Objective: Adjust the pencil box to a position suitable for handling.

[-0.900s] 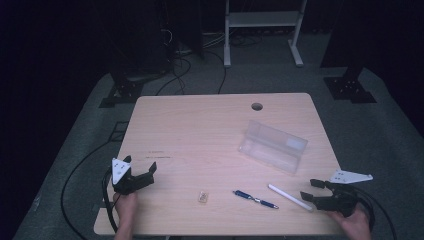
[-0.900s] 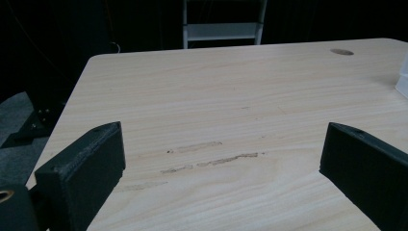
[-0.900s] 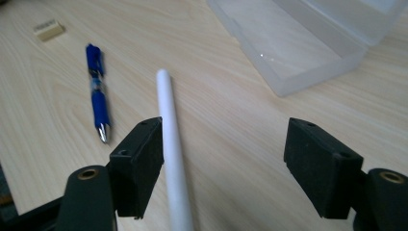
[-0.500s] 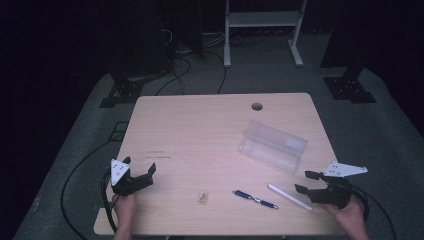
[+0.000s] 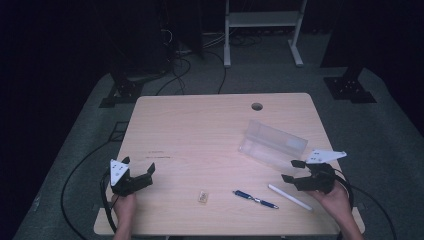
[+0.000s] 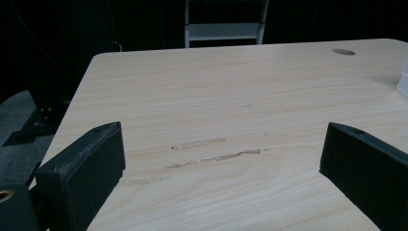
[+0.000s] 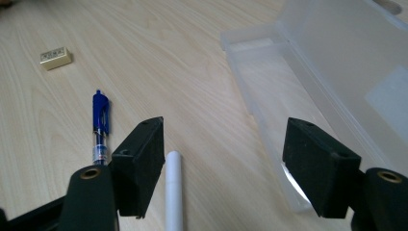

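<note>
White pen (image 5: 290, 196) beside right hand-held gripper (image 5: 296, 171), jaws apart, left hand-held gripper (image 5: 137, 168) likewise, both level.

Dark room; grey carpet (image 5: 75, 145); white shelf frame (image 5: 262, 20); cables (image 5: 175, 65) behind.

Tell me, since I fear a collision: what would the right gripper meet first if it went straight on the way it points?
Probably bare table: the right gripper points between the white pen, beside its left jaw, and the clear plastic case. Its right jaw might clip the case's tray; depth is unclear.
</note>
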A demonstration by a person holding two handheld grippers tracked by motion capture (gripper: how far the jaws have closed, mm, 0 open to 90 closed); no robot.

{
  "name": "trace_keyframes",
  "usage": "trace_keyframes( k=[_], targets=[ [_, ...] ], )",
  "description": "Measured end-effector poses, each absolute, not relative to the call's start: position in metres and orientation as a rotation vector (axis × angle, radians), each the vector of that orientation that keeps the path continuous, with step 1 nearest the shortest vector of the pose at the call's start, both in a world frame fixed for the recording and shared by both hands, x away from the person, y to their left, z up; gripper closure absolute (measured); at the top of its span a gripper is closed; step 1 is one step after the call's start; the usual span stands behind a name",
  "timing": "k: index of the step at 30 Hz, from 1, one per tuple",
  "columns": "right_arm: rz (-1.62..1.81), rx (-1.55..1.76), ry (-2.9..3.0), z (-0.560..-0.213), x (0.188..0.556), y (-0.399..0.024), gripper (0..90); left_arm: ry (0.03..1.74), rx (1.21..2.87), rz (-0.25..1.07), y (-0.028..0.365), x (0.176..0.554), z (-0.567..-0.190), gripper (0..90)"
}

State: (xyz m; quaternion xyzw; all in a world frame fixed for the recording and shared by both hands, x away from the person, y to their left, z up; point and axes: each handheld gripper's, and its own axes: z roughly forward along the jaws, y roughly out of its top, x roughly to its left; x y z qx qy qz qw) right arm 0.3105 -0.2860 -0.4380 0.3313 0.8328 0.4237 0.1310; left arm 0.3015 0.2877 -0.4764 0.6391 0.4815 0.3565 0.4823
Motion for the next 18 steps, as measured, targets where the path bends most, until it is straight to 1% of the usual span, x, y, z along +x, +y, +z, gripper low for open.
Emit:
trace_keyframes(
  k=[7,12,16,18],
  targets=[
    [1.177,0.92,2.472,-0.435,0.328,-0.266,31.0,1.174,1.547,0.867,0.288,0.301,-0.476,1.0],
    [1.151,0.918,2.487,-0.435,0.338,-0.26,31.0,1.182,1.507,0.841,0.29,0.3,-0.475,1.1],
    [1.143,0.926,2.5,-0.435,0.343,-0.258,31.1,1.186,1.507,0.847,0.29,0.3,-0.475,1.1],
    [1.127,0.928,2.521,-0.437,0.35,-0.254,33.4,1.189,1.507,0.841,0.291,0.3,-0.476,1.1]
  ],
)
